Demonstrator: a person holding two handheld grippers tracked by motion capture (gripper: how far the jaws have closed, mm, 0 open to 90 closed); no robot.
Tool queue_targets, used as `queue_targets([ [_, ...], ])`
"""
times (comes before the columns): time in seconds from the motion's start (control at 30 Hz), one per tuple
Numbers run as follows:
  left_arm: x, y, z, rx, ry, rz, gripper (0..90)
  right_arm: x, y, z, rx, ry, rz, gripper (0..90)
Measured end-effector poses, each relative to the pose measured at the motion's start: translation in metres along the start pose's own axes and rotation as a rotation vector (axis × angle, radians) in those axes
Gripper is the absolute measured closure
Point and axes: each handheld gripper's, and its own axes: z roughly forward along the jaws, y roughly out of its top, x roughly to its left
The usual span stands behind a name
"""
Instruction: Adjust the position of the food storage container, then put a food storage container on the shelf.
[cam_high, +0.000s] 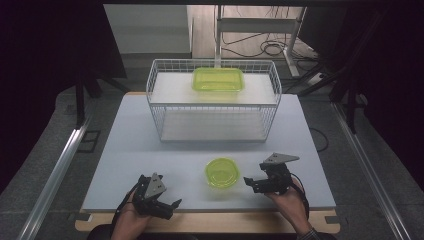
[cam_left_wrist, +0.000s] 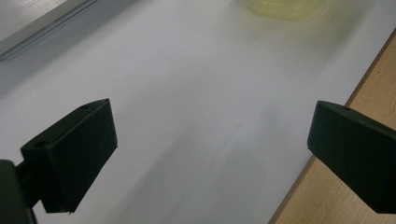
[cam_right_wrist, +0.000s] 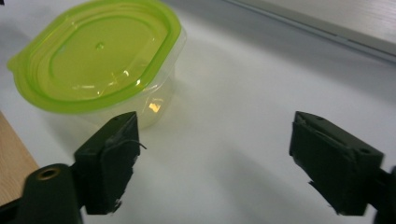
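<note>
1. Now sitting upright, lid on: small round container (cam_high: 222, 172) with green lid, on the white table (cam_high: 130, 150), just left of the right gripper (cam_high: 255, 184) and not touching it.
2. Seen close in the right gripper view: container (cam_right_wrist: 100, 65) just past the tip of the left-hand black jaw, outside the gap; nothing between the jaws.
3. Right gripper (cam_right_wrist: 212, 158): jaws wide apart, holding nothing, aimed at bare table beside the container.
4. Left gripper (cam_high: 167, 206): near the front edge of the table, well off to the left of the container, jaws spread (cam_left_wrist: 210, 149) with only table between them; container's blurred edge (cam_left_wrist: 285, 7) far ahead of it.
5. Farther out, beyond both grippers: wire basket (cam_high: 165, 107) with a larger rectangular green-lidded box (cam_high: 218, 79) resting on top.
6. Risk, as judged: closing from this offset would catch air, or clip the rim with one jaw and shove the light container sideways.
7. Risk, as judged: a pinch on the thin clear wall could squash it or pop the lid; a grip on the lid lip alone could slip or lift the lid off.
8. Risk, as judged: a sweep toward the front could push the container off the table's near edge.
</note>
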Motion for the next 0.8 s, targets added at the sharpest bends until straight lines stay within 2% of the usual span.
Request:
queue_targets([
  [0.3, 0.0, 0.0, 0.0, 0.003, 0.001, -0.002, 1.1, -0.001, -0.004, 0.003, 0.014, 0.012, -0.026, 5.2],
  [0.4, 0.001, -0.001, 0.001, 0.002, 0.001, -0.003, 1.1, -0.001, -0.005, 0.004, 0.018, 0.023, -0.014, 3.6],
  [0.57, 0.001, -0.001, 0.001, 0.003, 0.004, -0.004, 1.1, -0.001, -0.002, 0.003, -0.005, 0.03, 0.005, 2.1],
  [0.7, 0.0, -0.001, 0.001, 0.008, 0.005, 0.001, 1.1, -0.003, 0.001, 0.002, -0.018, 0.053, 0.024, 2.2],
  [0.8, 0.0, -0.001, 0.002, 0.009, 0.006, 0.002, 1.1, -0.002, 0.007, 0.001, -0.029, 0.089, 0.043, 2.2],
])
